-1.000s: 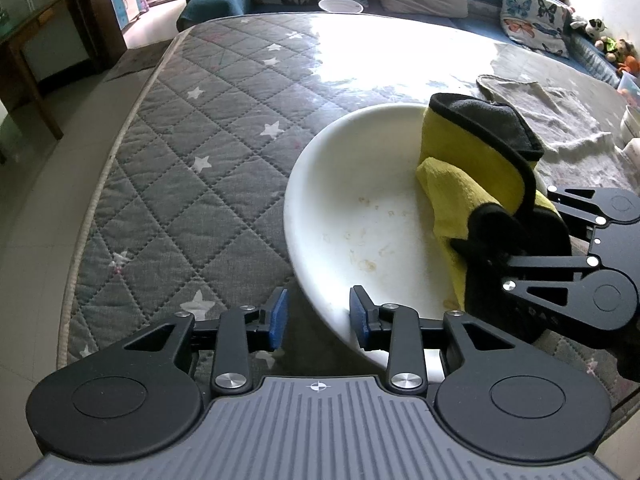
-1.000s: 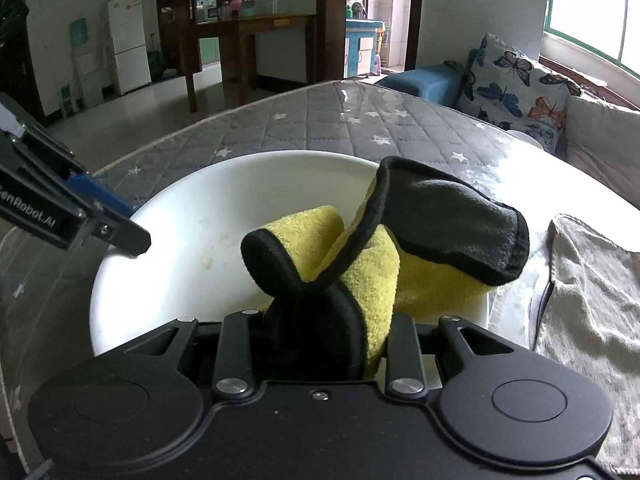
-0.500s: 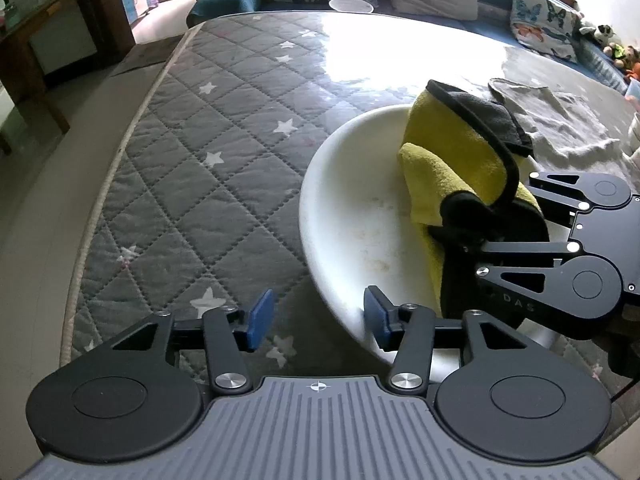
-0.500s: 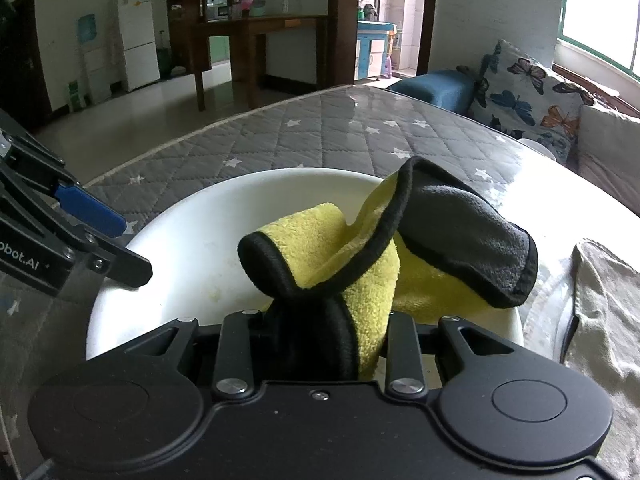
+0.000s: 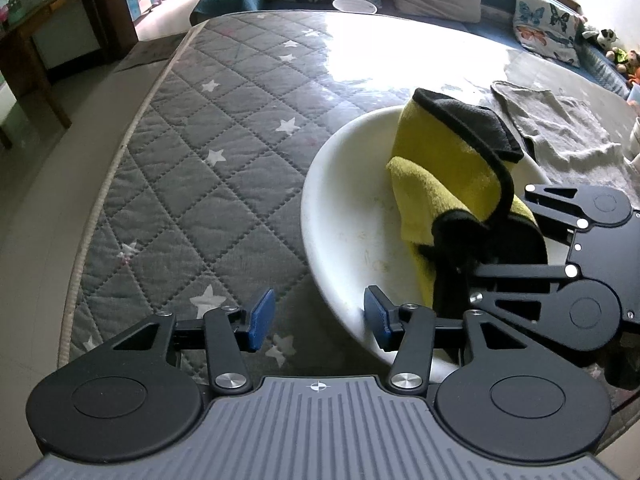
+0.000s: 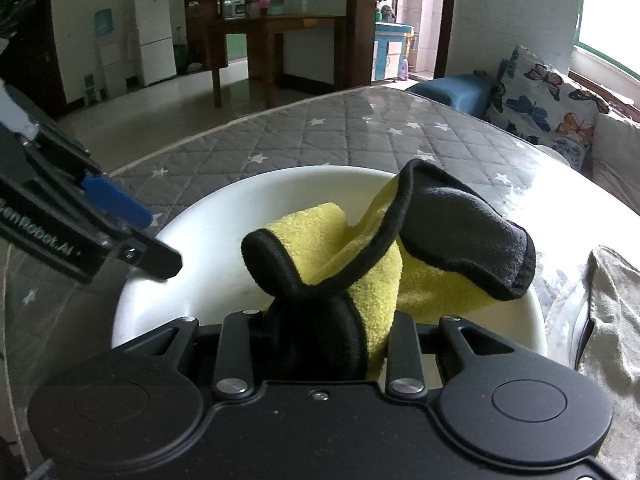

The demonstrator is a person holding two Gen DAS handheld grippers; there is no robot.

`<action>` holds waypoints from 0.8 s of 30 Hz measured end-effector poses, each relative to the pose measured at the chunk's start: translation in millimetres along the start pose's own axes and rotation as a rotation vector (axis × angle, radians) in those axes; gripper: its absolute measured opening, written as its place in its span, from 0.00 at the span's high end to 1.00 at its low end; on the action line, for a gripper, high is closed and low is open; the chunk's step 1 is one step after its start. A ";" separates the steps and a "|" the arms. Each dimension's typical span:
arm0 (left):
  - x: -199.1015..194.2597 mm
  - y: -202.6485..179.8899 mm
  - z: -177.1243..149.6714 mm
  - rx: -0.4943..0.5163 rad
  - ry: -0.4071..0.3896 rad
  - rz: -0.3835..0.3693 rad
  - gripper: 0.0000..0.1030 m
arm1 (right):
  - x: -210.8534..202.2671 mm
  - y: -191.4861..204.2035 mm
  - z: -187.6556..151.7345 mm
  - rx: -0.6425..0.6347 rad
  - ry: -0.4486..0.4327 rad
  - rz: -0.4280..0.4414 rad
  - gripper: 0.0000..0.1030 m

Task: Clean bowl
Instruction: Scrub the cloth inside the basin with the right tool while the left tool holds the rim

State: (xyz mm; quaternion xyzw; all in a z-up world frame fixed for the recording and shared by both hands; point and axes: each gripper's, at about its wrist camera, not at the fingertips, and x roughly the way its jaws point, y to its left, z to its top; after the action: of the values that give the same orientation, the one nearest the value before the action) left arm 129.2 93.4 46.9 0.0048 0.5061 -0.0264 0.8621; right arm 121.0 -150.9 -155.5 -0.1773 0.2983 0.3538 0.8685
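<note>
White bowl [image 5: 352, 216] sits on grey star-quilted table cover [image 5: 224, 168], faint brownish smears inside. Yellow/black microfibre cloth [image 6: 360, 256] lies in it, clenched by right gripper [image 6: 324, 332]. Left gripper [image 5: 318, 320] spread wide, straddling near rim w/o touching. Grey towel [image 5: 560, 128] just beside bowl.

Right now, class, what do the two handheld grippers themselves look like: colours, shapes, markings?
The left gripper has a ribbed grey body, black linkage arms with round black housings, silver screws and blue finger pads. White lettering ending "Robot.AI" runs along its side. The right gripper has a smooth black body with matching linkages and silver screws. No hands or sleeves show.
</note>
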 end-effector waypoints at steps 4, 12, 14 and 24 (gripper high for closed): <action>0.3 -0.2 0.0 -0.002 -0.002 0.001 0.50 | -5.4 4.6 -3.7 -0.006 0.006 0.008 0.68; 0.3 -1.4 0.1 -0.002 -0.003 -0.011 0.58 | -19.8 7.7 -13.0 0.003 0.026 0.007 0.68; 0.0 -2.1 -0.1 0.000 -0.004 -0.013 0.61 | -24.0 8.1 -16.2 0.002 0.027 -0.003 0.68; 2.8 -5.5 0.2 -0.002 -0.006 -0.017 0.69 | -45.3 -0.5 -28.3 0.016 -0.007 -0.079 0.69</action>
State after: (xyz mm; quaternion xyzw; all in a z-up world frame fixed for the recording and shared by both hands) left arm 130.4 87.8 44.6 -0.0002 0.5038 -0.0330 0.8632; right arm 84.4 -189.0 -147.8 -0.1807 0.2909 0.3173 0.8843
